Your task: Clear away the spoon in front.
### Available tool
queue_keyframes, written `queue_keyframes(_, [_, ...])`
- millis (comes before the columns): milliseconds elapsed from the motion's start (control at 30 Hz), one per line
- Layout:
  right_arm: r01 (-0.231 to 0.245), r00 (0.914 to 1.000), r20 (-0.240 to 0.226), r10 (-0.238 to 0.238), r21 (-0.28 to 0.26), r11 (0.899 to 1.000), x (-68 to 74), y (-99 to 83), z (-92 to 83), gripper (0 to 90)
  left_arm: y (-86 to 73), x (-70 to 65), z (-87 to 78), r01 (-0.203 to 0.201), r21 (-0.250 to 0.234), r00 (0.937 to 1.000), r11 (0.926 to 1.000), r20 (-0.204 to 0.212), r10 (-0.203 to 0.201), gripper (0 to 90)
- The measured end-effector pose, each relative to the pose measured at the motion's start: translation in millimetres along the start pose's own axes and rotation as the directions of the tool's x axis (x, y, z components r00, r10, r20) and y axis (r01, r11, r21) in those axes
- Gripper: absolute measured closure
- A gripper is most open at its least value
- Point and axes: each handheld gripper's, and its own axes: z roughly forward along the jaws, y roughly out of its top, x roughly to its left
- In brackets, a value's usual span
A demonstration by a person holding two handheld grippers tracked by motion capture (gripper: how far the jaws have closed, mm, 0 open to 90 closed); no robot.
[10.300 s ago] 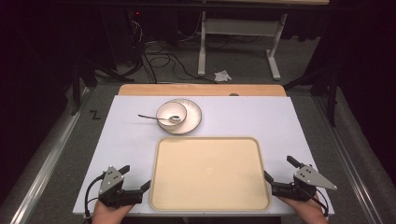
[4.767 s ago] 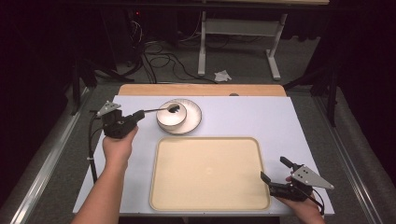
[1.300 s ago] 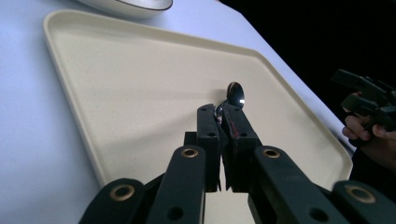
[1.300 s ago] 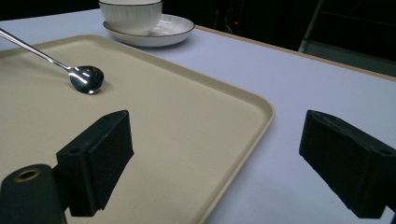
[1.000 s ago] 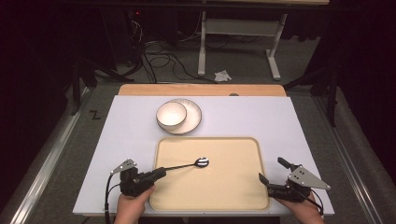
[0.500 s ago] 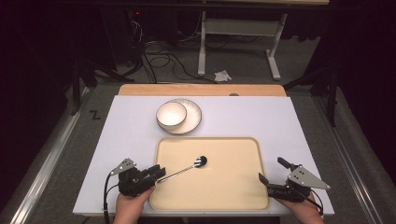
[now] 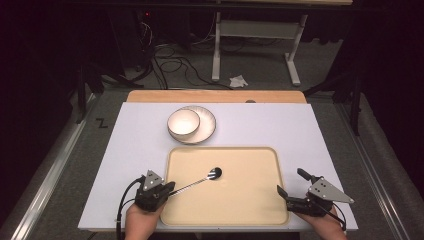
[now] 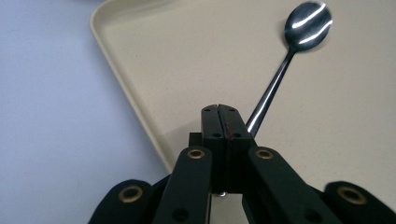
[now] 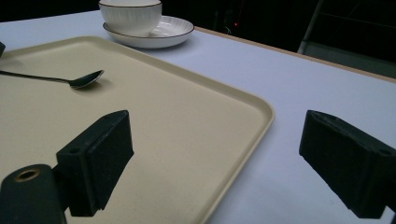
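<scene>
Lying on tray [image 7: 240, 200], spoon [image 8: 280, 74] just beside closed left gripper [image 8: 226, 122] (jaws empty)

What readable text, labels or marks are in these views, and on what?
"Z": black mark on the grey floor strip left of the table.
No print shows on the tray, spoon, bowl, plate or either hand-held gripper.

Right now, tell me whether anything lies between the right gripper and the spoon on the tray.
Nothing visible does. Bare tray surface runs from the open right gripper, which straddles the tray's rim, across to the spoon. The bowl and plate sit farther back on the table.
</scene>
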Motion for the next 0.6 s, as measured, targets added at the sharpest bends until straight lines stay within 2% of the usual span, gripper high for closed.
queue_keyframes(33, [0.0,1.0,0.0,0.0,0.0,1.0,0.0,0.0,0.0,10.4,0.0,0.0,0.0,0.0,0.0,1.0,1.0,0.0,0.0,89.9])
queue_keyframes(100, [0.003,1.0,0.0,-0.003,0.003,1.0,-0.2,-0.3,0.7,10.4,0.1,-3.1,4.8,-0.033,0.038,0.9988,0.9987,-0.035,0.035,89.9])
queue_keyframes(167, [-0.001,1.0,0.002,0.001,0.004,1.0,-0.4,-0.4,0.6,10.4,0.3,-2.6,5.6,-0.025,0.049,0.9987,0.9985,-0.042,0.027,89.9])
queue_keyframes(300, [-0.001,1.0,0.002,0.001,0.004,1.0,-0.7,-0.5,0.6,10.4,0.7,-2.2,5.1,-0.016,0.056,0.9991,0.9983,-0.039,0.018,90.0])
queue_keyframes(500, [-0.001,1.0,-0.006,0.001,0.009,1.0,0.3,-0.6,1.3,10.4,1.6,-5.4,3.9,-0.046,0.074,0.9987,0.9962,-0.02,0.047,90.0])
queue_keyframes(600, [-0.002,1.0,-0.005,0.002,0.007,1.0,-0.1,-0.6,0.9,10.4,2.6,-11.0,1.2,-0.081,0.105,0.9967,0.9912,0.01,0.08,90.0])
